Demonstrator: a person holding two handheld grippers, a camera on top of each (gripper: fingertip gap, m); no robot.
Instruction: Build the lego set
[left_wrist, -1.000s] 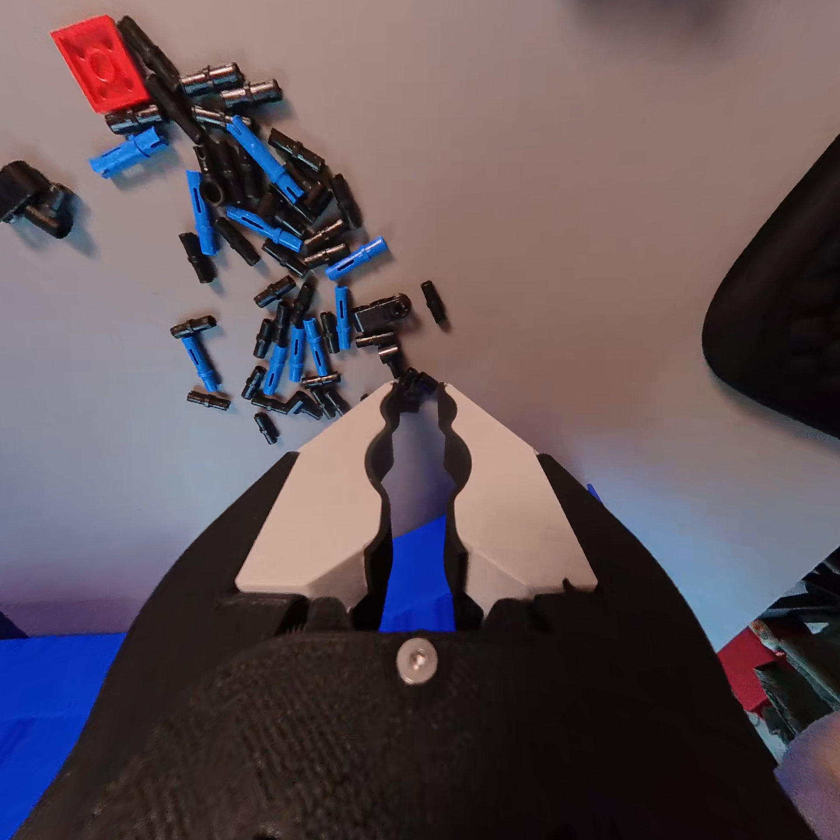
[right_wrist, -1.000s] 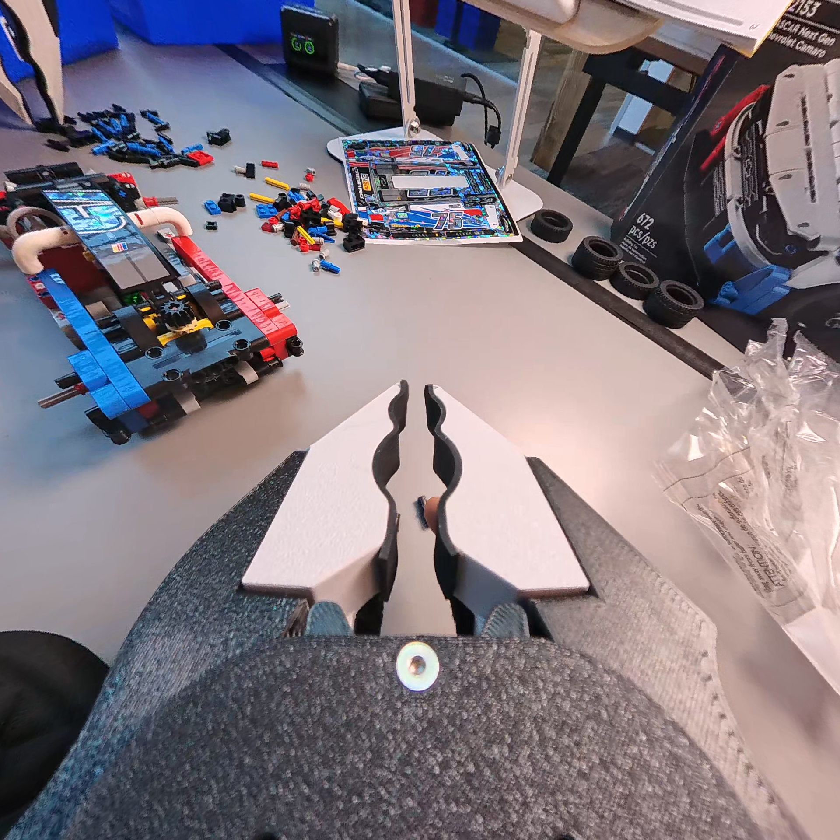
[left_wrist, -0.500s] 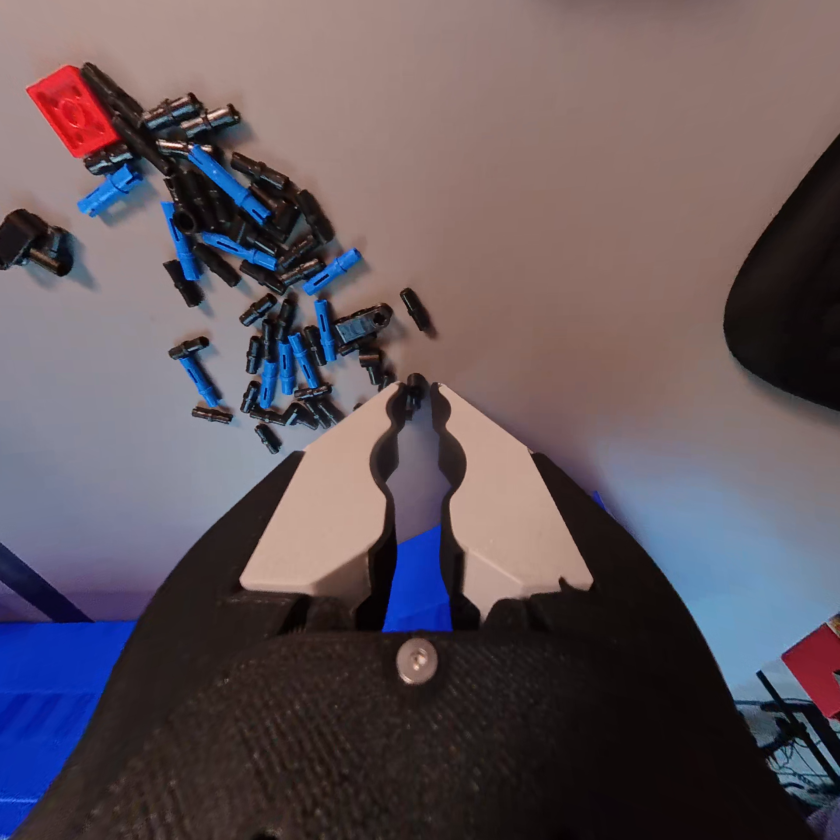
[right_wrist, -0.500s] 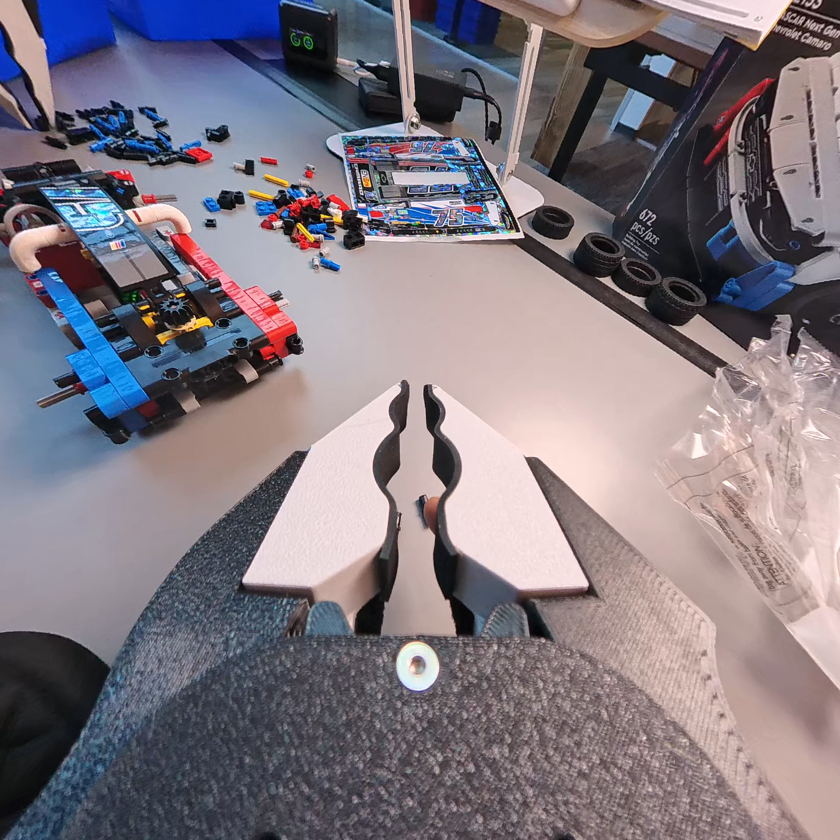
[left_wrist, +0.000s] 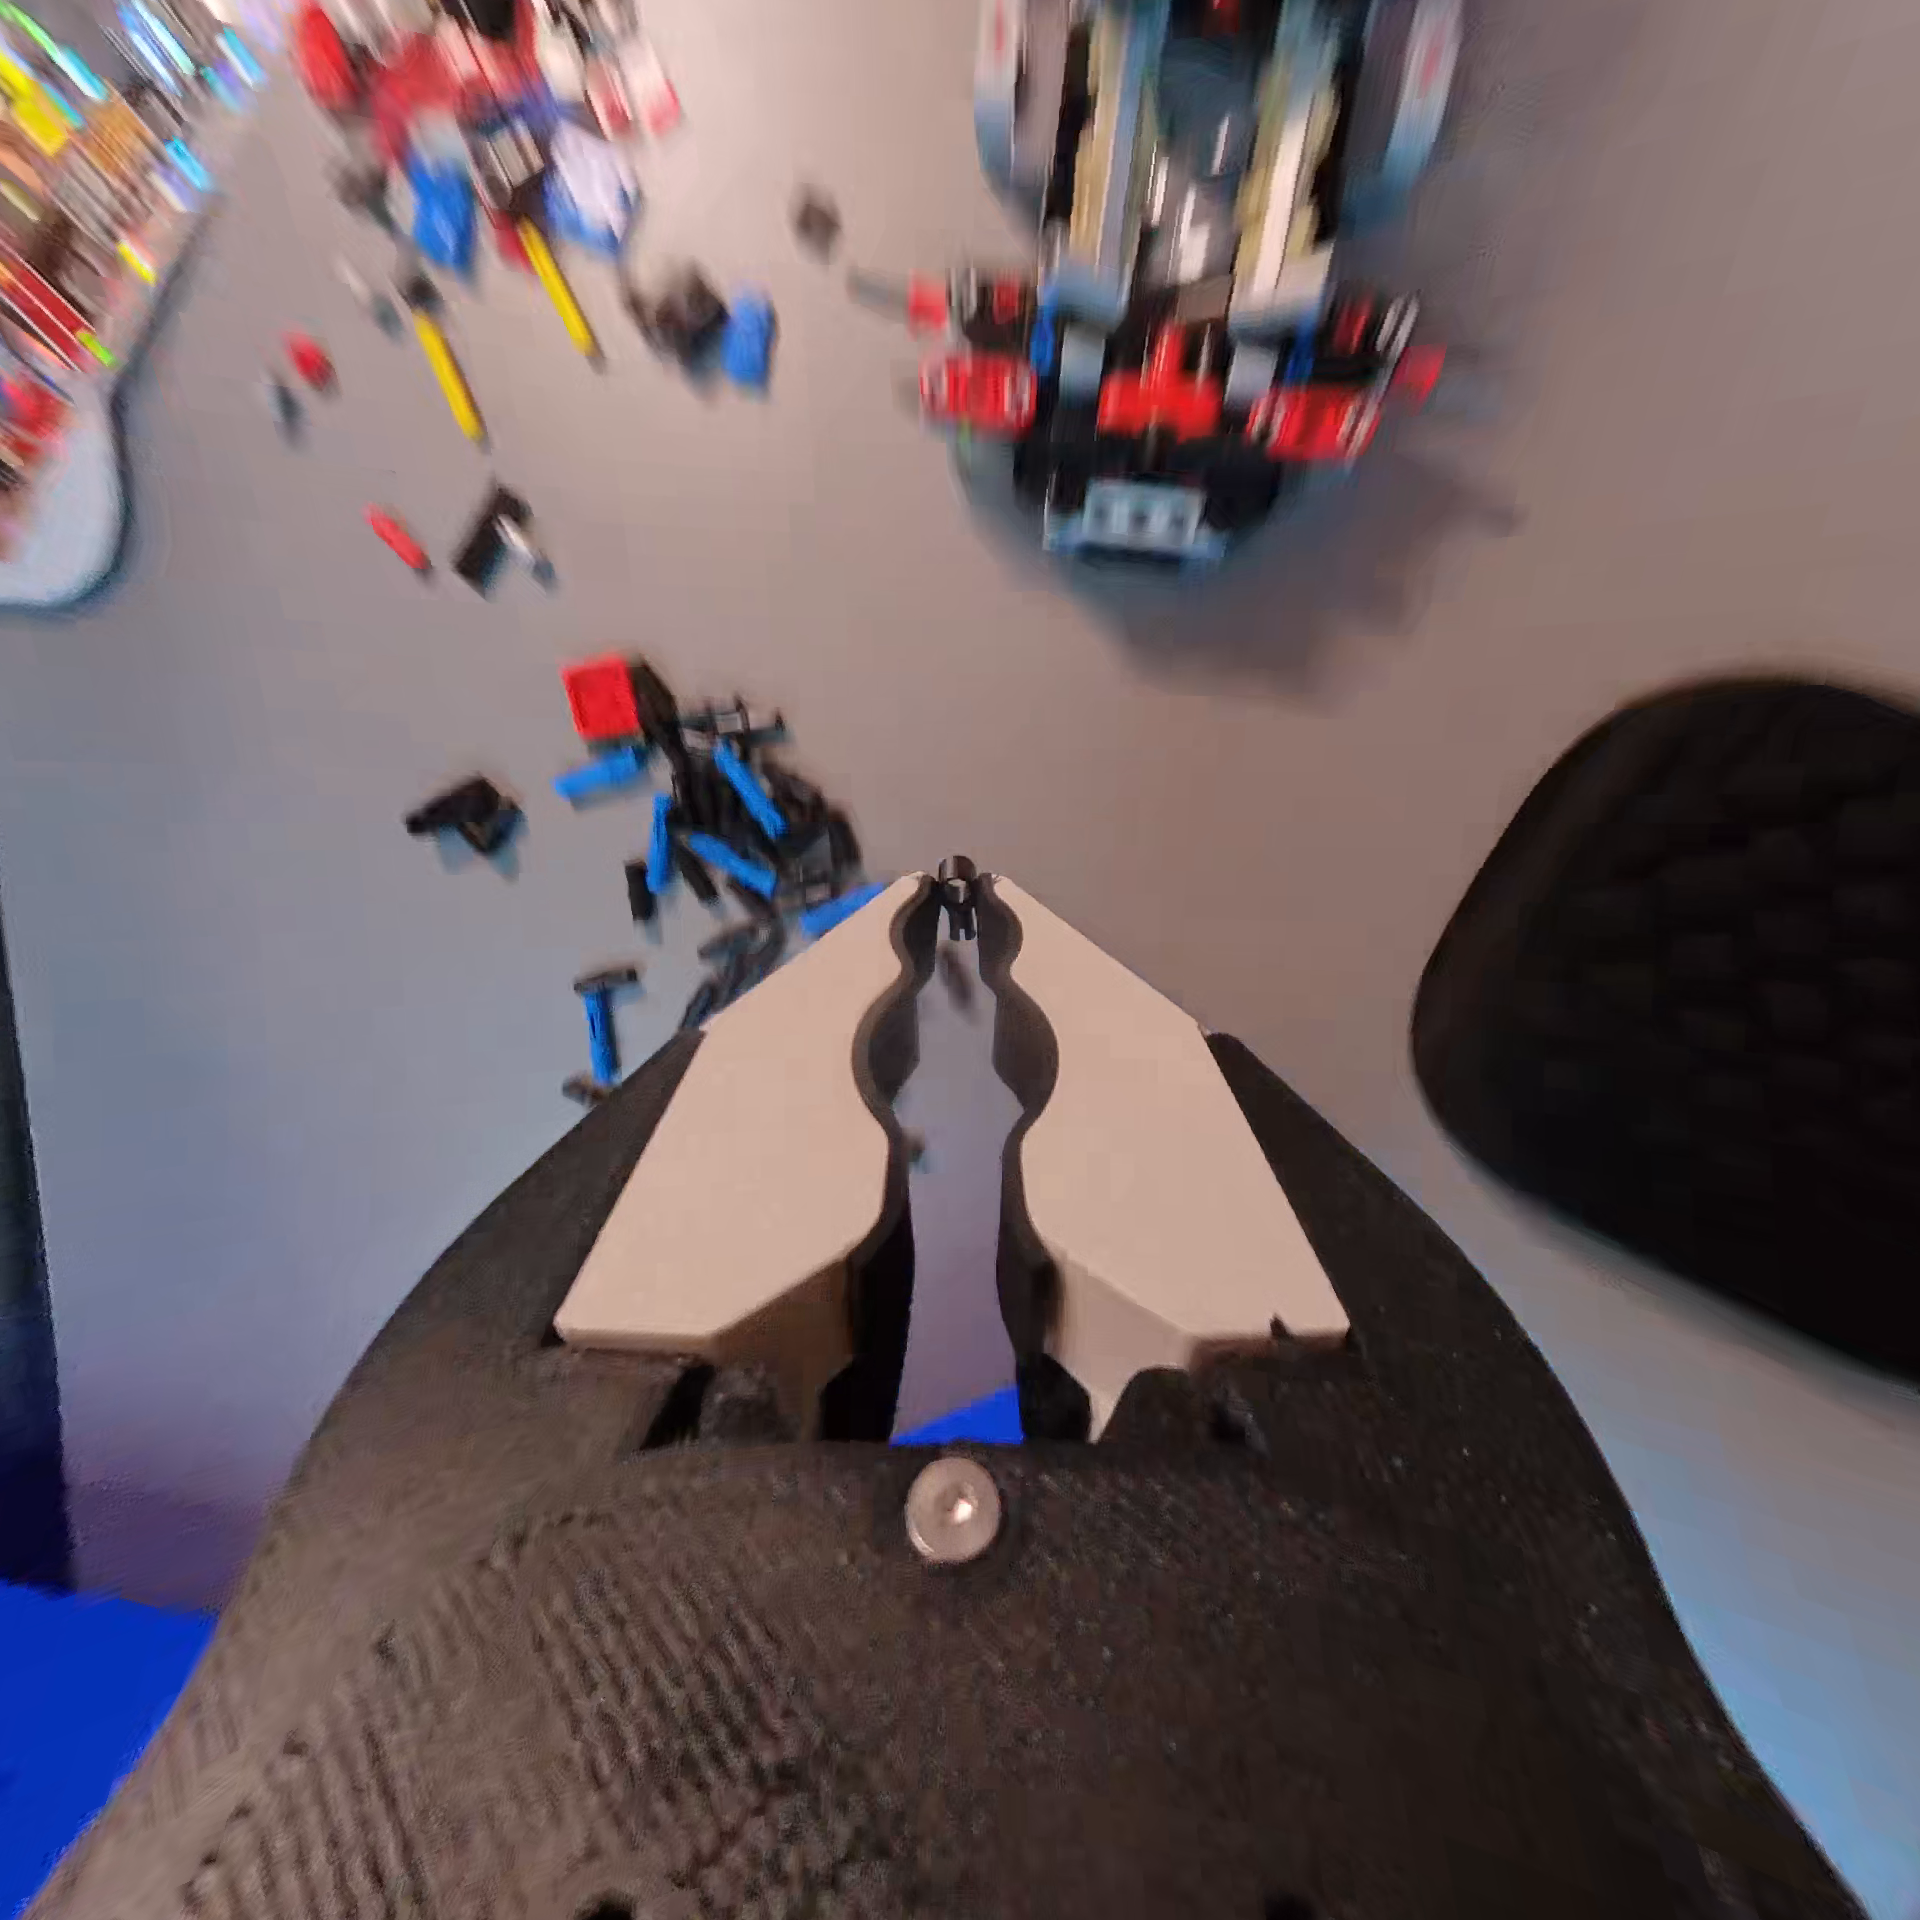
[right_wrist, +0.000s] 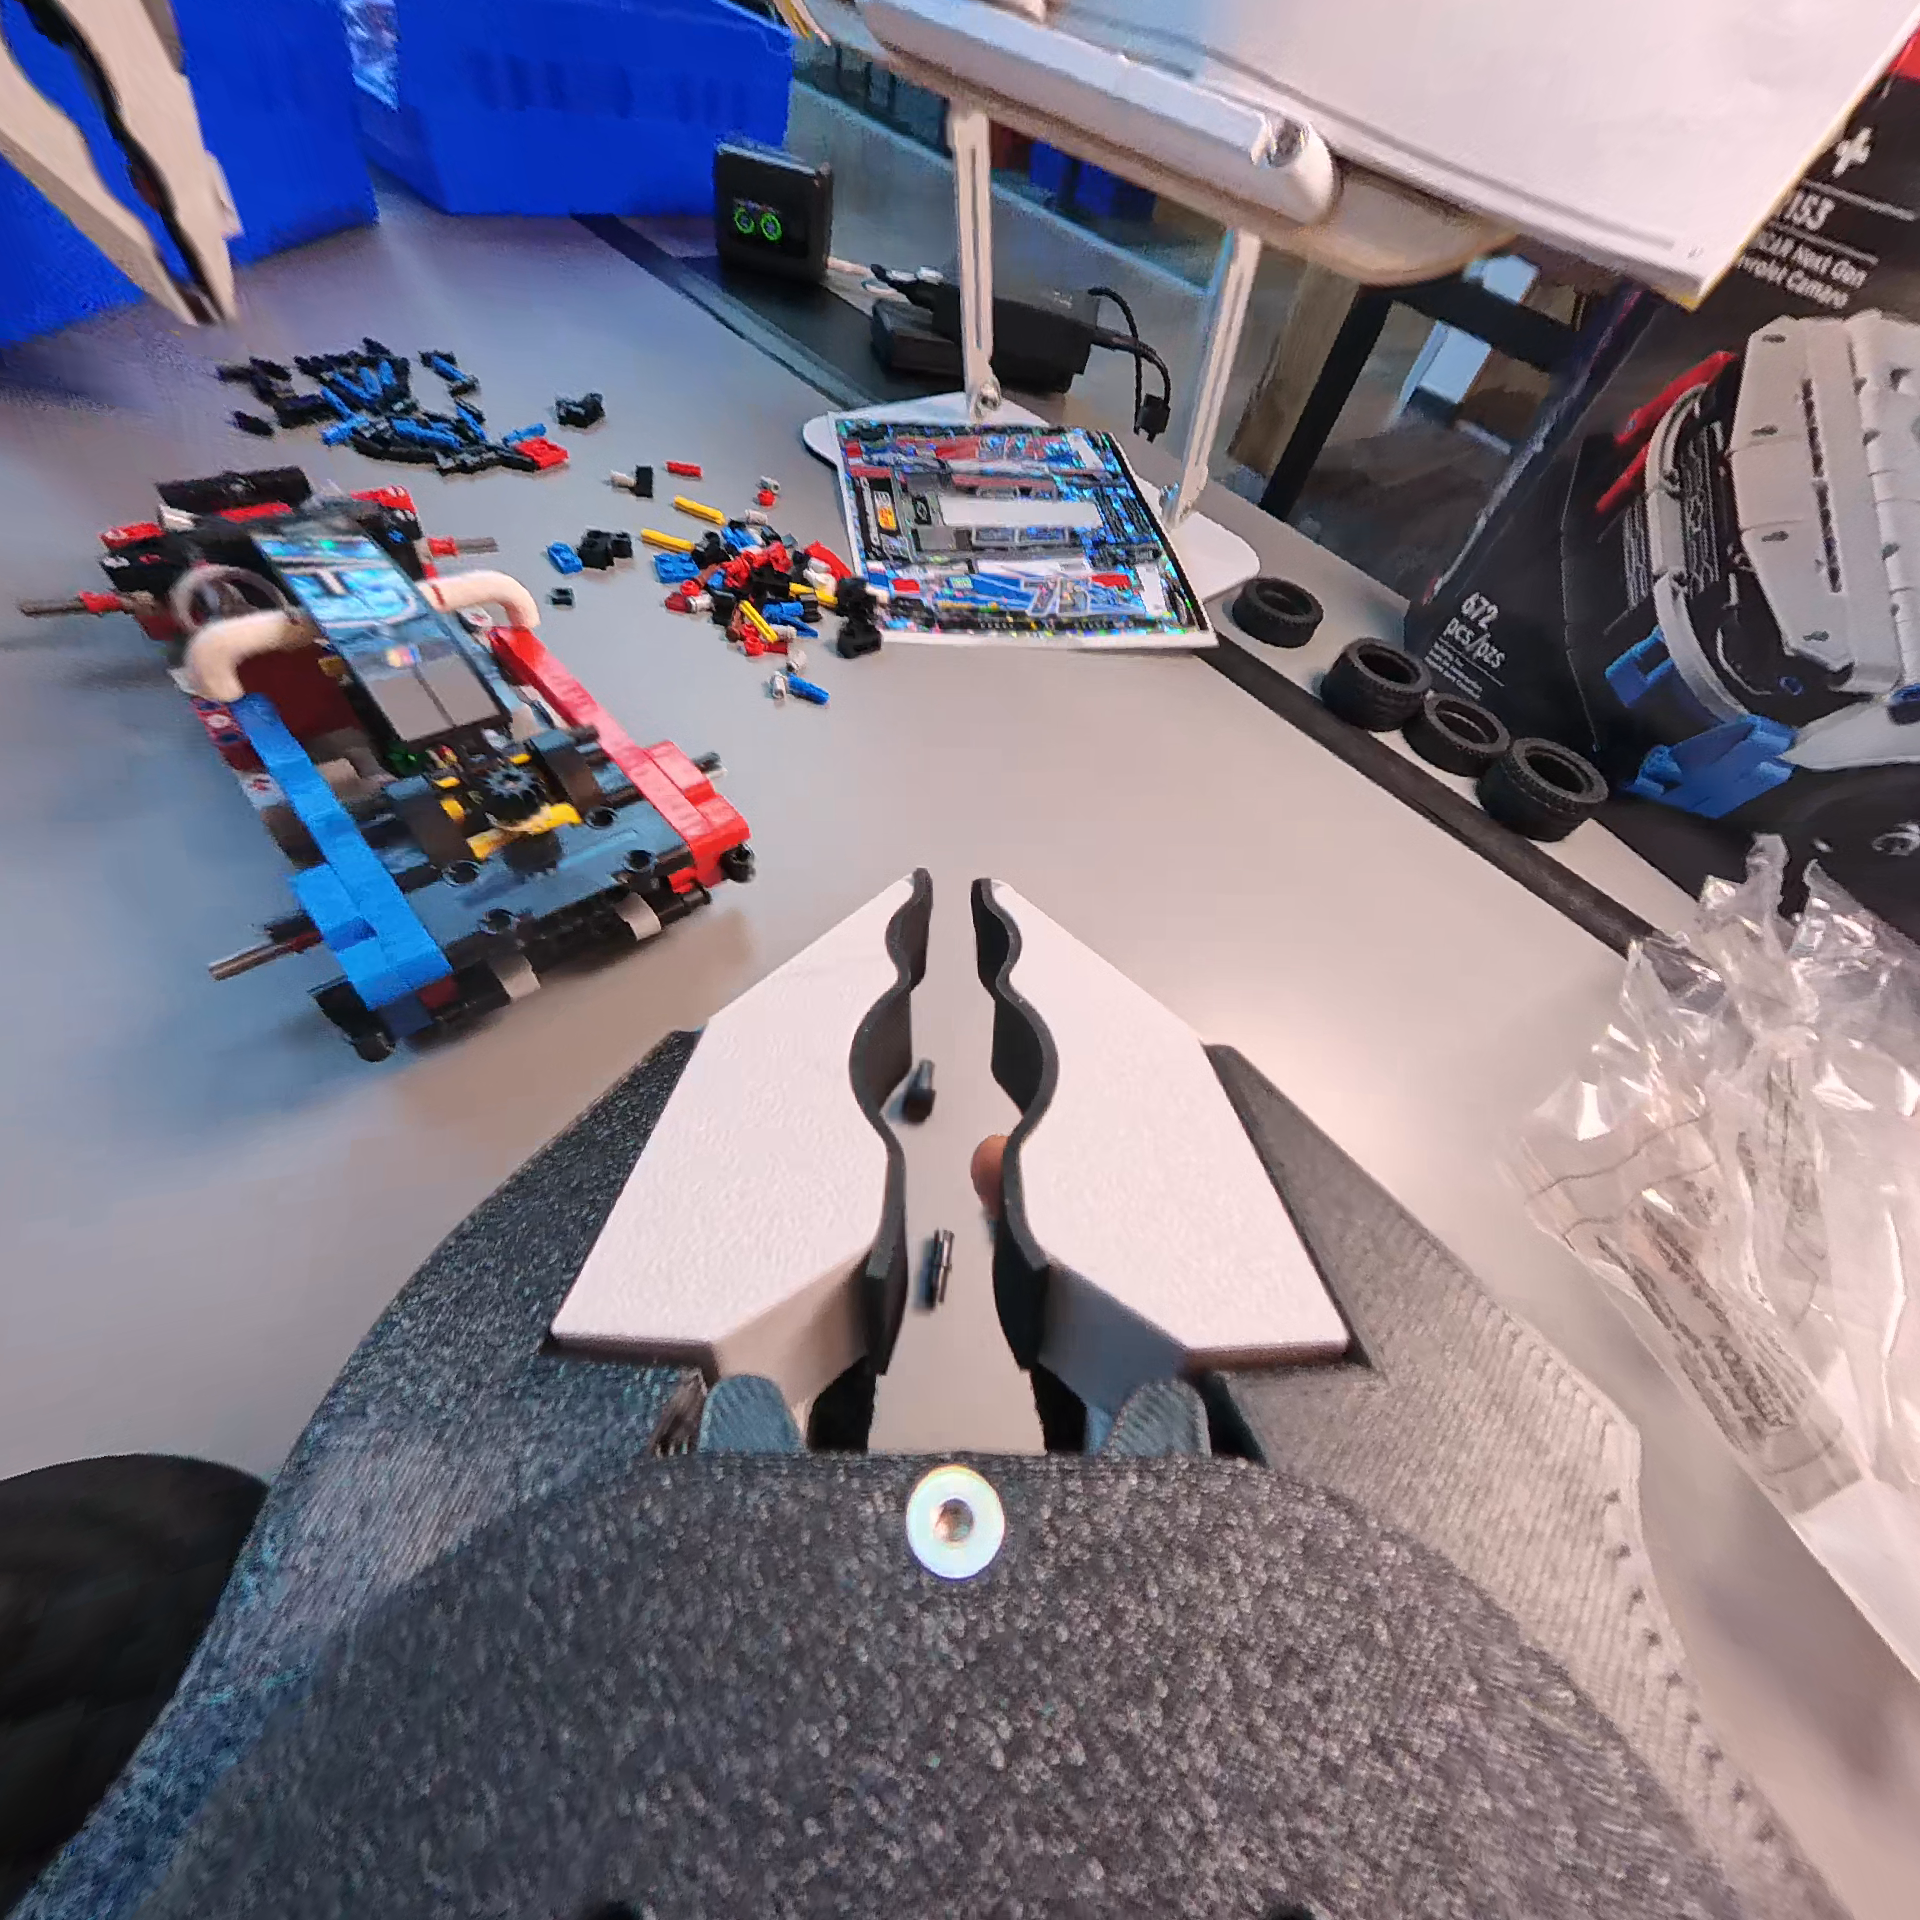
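The left claw (left_wrist: 954, 883) is raised above the grey bench (left_wrist: 312, 1039), pointing down and forward, its two tips clenched on a small black pin (left_wrist: 954, 896) that stands between them. Just behind and left of the tips lies the heap of black and blue pins (left_wrist: 717, 831) with a red square plate (left_wrist: 601, 694) at its far edge. Farther off the half-built car (left_wrist: 1164, 312) and a scatter of coloured pieces (left_wrist: 499, 260) show, badly blurred. A rounded black shape (left_wrist: 1683, 997) fills the right side.

The right claw (right_wrist: 951, 883) hangs low over the bench, level and aimed across it, its tips nearly together with a narrow gap and nothing between them. Two small dark pieces (right_wrist: 920, 1091) lie on the bench under it. The car (right_wrist: 416, 727) sits ahead to the left, loose pieces (right_wrist: 748, 582) and a sticker sheet (right_wrist: 1018, 540) beyond, four black tyres (right_wrist: 1455, 727) and the set's box (right_wrist: 1714, 520) to the right, crumpled clear bags (right_wrist: 1745, 1122) nearer. The left claw appears at the top left corner, above the pin heap.

A second ago the left claw was down at the edge of the heap; it has since lifted away with the pin, and its view now takes in the car. The right claw has barely shifted
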